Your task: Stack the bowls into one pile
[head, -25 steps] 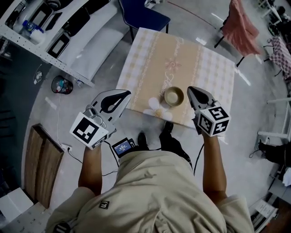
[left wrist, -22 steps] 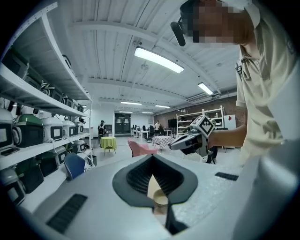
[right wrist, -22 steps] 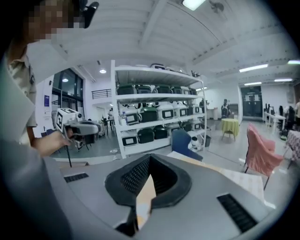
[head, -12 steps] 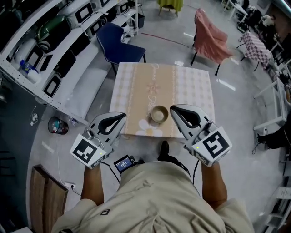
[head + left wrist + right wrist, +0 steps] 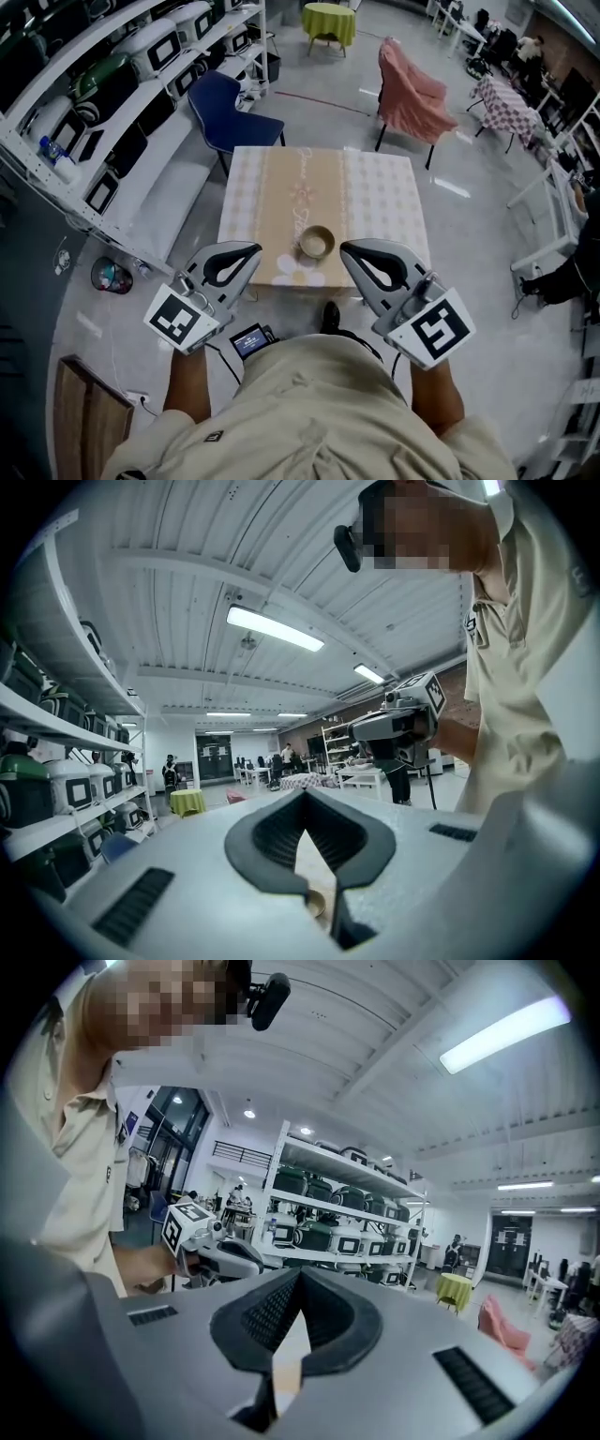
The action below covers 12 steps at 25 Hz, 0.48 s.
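Note:
A tan bowl pile (image 5: 317,242) sits near the front edge of the table (image 5: 375,202), which has a checked cloth. How many bowls are in the pile cannot be told. My left gripper (image 5: 255,248) is held high above the floor, left of the pile and well clear of it, shut on nothing. My right gripper (image 5: 345,249) is held up to the right of the pile, also shut and empty. In the left gripper view the tips (image 5: 302,797) meet, and a sliver of a bowl (image 5: 317,904) shows below them. In the right gripper view the tips (image 5: 300,1274) meet too.
A blue chair (image 5: 225,117) stands at the table's far left and a chair draped in pink cloth (image 5: 412,94) at the far right. Shelves of appliances (image 5: 112,75) run along the left. A small screen device (image 5: 249,340) hangs at the person's waist.
The view has pulled back and up, so the table and bowl look smaller and farther. Both grippers stay shut and have lifted away from the bowl.

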{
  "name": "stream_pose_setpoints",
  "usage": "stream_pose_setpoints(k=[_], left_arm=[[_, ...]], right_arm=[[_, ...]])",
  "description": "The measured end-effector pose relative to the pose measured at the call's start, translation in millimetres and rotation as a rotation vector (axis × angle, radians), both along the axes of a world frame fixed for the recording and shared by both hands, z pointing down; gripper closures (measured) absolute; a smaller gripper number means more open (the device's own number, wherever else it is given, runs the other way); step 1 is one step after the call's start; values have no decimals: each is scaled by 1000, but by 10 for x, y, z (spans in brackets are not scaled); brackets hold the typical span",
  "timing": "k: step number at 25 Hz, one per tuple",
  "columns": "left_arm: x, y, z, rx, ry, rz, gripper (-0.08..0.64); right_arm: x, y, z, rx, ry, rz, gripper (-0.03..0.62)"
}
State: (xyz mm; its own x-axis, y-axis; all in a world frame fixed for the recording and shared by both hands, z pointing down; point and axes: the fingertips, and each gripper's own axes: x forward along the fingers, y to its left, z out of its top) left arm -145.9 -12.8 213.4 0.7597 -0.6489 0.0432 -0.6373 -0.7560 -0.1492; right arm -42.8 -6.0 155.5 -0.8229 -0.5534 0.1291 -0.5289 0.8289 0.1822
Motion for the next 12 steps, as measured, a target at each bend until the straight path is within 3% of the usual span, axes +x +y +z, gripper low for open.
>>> stream_pose_setpoints(k=[5, 12], left_arm=[[-13, 72, -4, 1, -9, -4, 554], [-124, 50, 4, 38, 8, -5, 554]], right_arm=[[3, 86, 10, -16, 13, 10, 589], [-108, 83, 79, 53, 53, -23, 589]])
